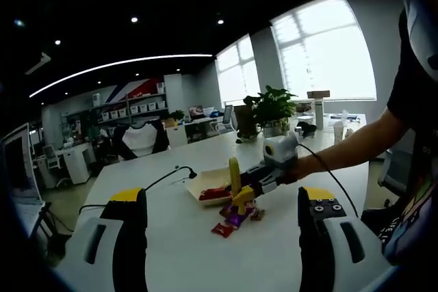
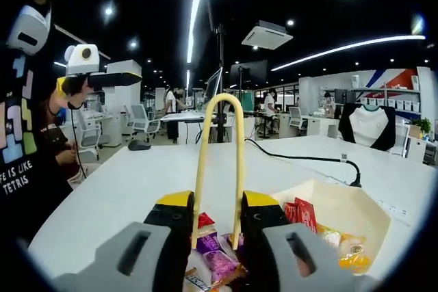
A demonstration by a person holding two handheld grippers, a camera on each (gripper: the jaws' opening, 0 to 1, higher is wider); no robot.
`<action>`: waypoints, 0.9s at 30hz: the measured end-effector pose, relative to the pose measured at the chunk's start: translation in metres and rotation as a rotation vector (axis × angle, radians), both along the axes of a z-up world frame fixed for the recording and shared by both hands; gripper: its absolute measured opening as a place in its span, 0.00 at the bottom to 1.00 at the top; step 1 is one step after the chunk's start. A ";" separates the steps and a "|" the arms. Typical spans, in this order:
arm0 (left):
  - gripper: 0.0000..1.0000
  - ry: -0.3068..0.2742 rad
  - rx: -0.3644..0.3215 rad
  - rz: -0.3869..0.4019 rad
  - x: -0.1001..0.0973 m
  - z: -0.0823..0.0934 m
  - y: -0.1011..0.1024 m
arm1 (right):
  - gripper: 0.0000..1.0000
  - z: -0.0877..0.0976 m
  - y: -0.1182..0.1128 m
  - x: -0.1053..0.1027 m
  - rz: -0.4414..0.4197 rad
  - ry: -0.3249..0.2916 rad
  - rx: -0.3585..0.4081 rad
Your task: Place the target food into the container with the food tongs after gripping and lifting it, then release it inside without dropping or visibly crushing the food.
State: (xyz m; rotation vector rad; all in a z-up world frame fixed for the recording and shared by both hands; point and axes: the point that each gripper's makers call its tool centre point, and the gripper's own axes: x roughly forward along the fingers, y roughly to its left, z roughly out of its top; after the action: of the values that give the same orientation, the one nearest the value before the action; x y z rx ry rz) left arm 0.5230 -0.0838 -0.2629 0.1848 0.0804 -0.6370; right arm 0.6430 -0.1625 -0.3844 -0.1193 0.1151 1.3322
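Yellow-tipped jaws of the left gripper (image 1: 222,213) stand wide apart with nothing between them in the left gripper view, above the white table (image 1: 171,251), where the right gripper (image 1: 241,200) holds yellow food tongs (image 1: 235,174) over wrapped snacks (image 1: 236,218) beside the cream container (image 1: 205,184). In the right gripper view, the right gripper (image 2: 217,211) clamps the tongs (image 2: 219,155) over the snacks (image 2: 219,261), just beside the container (image 2: 356,206), near the table (image 2: 137,182) edge.

yellow tongs (image 2: 219,169) upright over wrapped snacks (image 2: 217,259) | cream container (image 2: 342,206) beside, part-filled
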 end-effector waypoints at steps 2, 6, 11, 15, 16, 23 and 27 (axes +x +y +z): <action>0.97 0.004 0.001 0.000 0.000 -0.001 0.000 | 0.23 -0.003 0.000 -0.001 0.000 0.000 -0.005; 0.97 0.008 0.001 -0.002 -0.001 -0.003 -0.001 | 0.24 -0.009 0.000 -0.002 0.007 0.001 -0.025; 0.97 0.006 -0.001 0.003 0.000 -0.002 -0.001 | 0.24 -0.014 0.001 -0.005 0.014 -0.010 -0.037; 0.97 0.012 0.000 0.002 -0.001 -0.004 -0.002 | 0.24 -0.018 0.005 -0.007 0.026 -0.012 -0.046; 0.97 0.014 0.002 0.000 -0.001 -0.004 -0.003 | 0.24 -0.018 0.005 -0.007 0.026 -0.012 -0.046; 0.96 0.018 0.003 0.004 -0.001 -0.005 -0.002 | 0.24 -0.027 0.008 -0.008 0.034 -0.007 -0.071; 0.96 0.021 0.005 0.005 -0.002 -0.006 -0.002 | 0.22 -0.026 0.008 -0.006 0.009 0.002 -0.059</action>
State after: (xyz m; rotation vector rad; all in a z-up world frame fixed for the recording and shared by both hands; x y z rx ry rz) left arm 0.5213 -0.0861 -0.2692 0.1827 0.1024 -0.6336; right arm 0.6374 -0.1549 -0.4107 -0.1682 0.1561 1.3383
